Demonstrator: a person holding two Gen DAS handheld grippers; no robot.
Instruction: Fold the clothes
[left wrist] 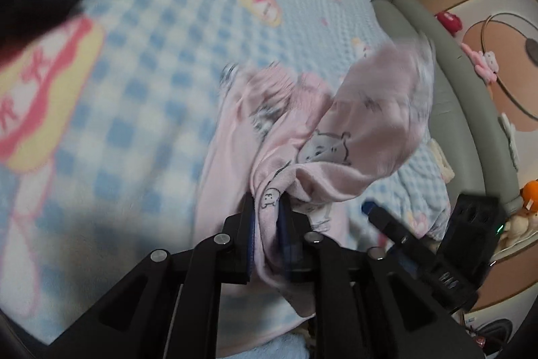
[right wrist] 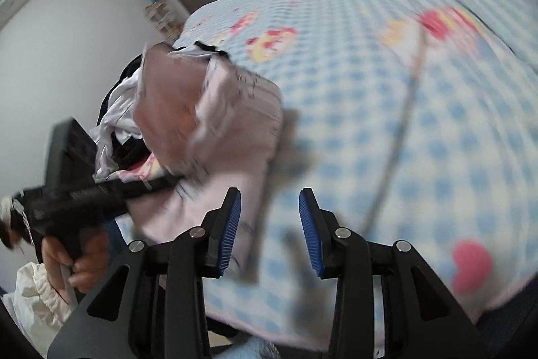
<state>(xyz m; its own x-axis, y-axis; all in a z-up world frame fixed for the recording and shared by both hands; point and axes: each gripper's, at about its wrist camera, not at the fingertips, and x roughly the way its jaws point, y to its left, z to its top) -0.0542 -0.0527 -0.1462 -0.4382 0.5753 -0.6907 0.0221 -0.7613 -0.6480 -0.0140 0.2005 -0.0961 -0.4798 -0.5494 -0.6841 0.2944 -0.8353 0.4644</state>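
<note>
A pink garment with grey cartoon prints [left wrist: 353, 130] lies bunched on the blue checked blanket [left wrist: 151, 73]. My left gripper [left wrist: 267, 201] is shut on a fold of it and lifts the cloth, which hangs over the fingers. In the right wrist view the same pink garment [right wrist: 208, 116] hangs raised at the left, held by the left gripper [right wrist: 168, 182] in a hand. My right gripper [right wrist: 269, 217] is open and empty over the blanket [right wrist: 403, 123], just right of the garment's edge. The right gripper's tip [left wrist: 386, 221] shows at the lower right of the left wrist view.
A pile of white and black clothes [right wrist: 117, 113] lies behind the pink garment at the bed's edge. A grey padded bed rim [left wrist: 437, 63] runs along the blanket's right side. Toys and small items [left wrist: 484, 63] lie on the floor beyond it.
</note>
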